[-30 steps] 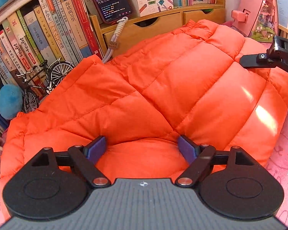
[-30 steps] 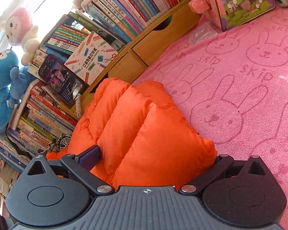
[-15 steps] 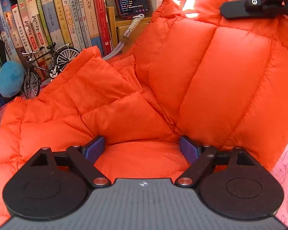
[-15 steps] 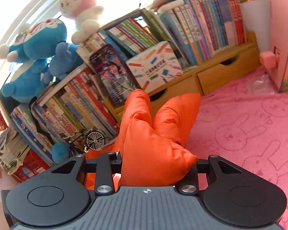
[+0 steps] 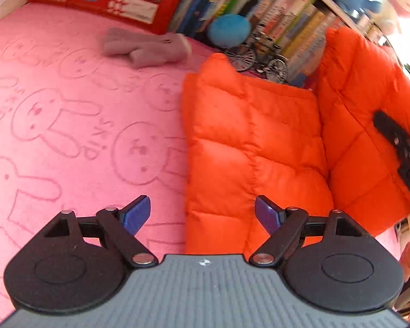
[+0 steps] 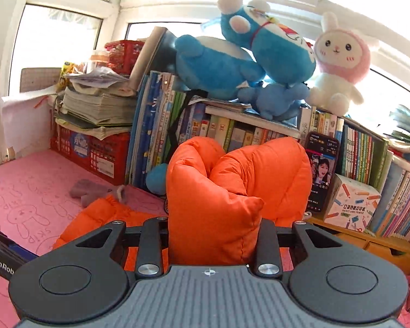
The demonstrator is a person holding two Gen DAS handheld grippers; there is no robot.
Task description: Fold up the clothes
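- Readable stuff first: the pink bunny mat has "skip" stamped between the rabbit faces, the white box by the books says "POCKET LABEL PRINTER" under some Chinese characters, and the black bit of the other tool at the lower left edge of the right view reads "GenRob" before it gets cut off.
- Room: the desk is covered by that pink mat, with a wall of books along the back, a red crate with paper piled on top, a phone propped up with its screen lit, blue plush toys and a pink-and-white bunny plush on top of the books, windows behind them. A small model bicycle and a grey mitten sit near the books.
- Orange puffer jacket lies on the mat, with one side lifted up off it.
- Right tongs have just been closing and are clamped on a bunched fold of the jacket, holding it up in front of the bookshelf.
- Left tongs are wide apart and hold nothing; the right pad sits over the jacket's near edge, the left one over bare mat.
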